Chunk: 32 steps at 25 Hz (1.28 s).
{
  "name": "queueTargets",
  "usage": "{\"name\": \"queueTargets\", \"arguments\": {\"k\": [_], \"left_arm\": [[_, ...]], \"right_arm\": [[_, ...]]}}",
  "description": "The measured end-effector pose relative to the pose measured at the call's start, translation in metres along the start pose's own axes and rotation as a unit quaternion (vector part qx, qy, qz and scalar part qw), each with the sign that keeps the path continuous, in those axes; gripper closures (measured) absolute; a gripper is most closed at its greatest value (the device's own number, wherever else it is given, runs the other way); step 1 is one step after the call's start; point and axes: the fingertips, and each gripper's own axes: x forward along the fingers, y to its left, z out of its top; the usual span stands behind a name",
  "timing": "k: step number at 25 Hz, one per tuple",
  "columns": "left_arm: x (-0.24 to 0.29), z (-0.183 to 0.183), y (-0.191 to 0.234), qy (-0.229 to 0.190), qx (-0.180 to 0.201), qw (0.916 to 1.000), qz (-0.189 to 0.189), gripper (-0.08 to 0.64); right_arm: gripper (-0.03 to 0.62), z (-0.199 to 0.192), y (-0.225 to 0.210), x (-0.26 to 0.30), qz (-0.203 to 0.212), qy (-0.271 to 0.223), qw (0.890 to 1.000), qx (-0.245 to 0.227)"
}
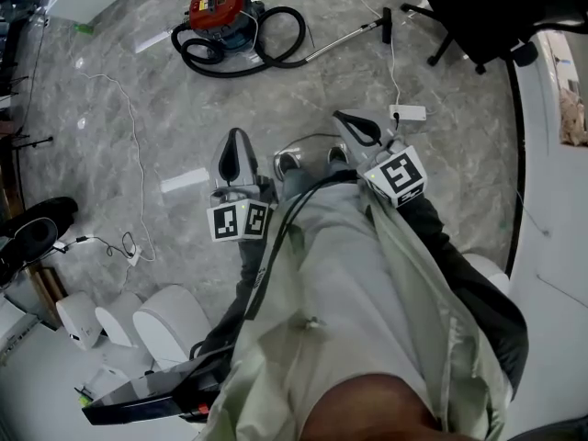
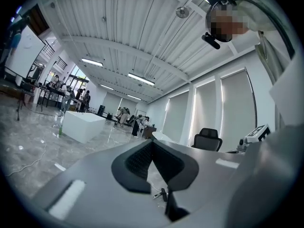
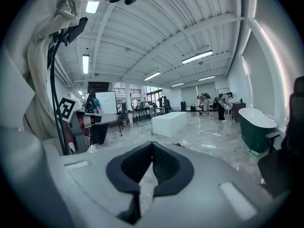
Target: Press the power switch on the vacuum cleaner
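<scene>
Both grippers are held out ahead of the person's body, above a grey marble floor [image 1: 110,145]. The left gripper [image 1: 238,147] is seen in its own view with its dark padded jaws brought together at the tips, and nothing is held between them. The right gripper [image 1: 355,123] is likewise seen in its own view with its jaws meeting at the tips, and nothing is caught in them. A marker cube [image 1: 239,220] is carried on the left gripper and another marker cube [image 1: 398,175] on the right one. The person's shoes [image 1: 288,163] are seen on the floor between the two grippers. The vacuum cleaner [image 1: 219,11], a red-topped canister, is set on the floor well apart from both grippers, towards the top of the head view and nearer the left gripper's side. Its black hose [image 1: 280,51] is coiled around and beside it, and a metal tube [image 1: 342,40] is laid out from the hose towards the right. The power switch cannot be made out at this size. A white power strip [image 1: 407,113] is laid on the floor near the right gripper, with a thin white cable [image 1: 393,58] running up from it. A black office chair [image 1: 487,12] is placed at the upper right. In the right gripper view a white bathtub [image 3: 169,122] and a dark green bathtub [image 3: 256,127] are shown across the hall.
</scene>
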Motion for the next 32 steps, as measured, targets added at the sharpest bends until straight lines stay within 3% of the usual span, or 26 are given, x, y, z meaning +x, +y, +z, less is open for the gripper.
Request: {"name": "queueTargets", "arguments": {"k": [9, 19, 27, 32], "left_arm": [[-0.015, -0.004, -0.013, -0.018, 0.02, 0.9977, 0.062, 0.558], [-0.034, -0.002, 0.012, -0.03, 0.015, 0.9928, 0.115, 0.558], [0.039, -0.008, 0.093, -0.014, -0.001, 0.9954, 0.094, 0.558], [0.094, 0.009, 0.17, 0.0, -0.011, 0.9975, 0.069, 0.558]], "right_arm": [[0.591, -0.012, -0.02, -0.015, 0.043, -0.003, 0.999, -0.004], [0.591, -0.019, -0.015, 0.009, 0.085, 0.013, 0.996, -0.018], [0.591, -0.02, -0.04, 0.093, 0.053, 0.05, 0.997, -0.006], [0.591, 0.015, -0.05, 0.183, 0.02, 0.038, 0.999, 0.006]]}}
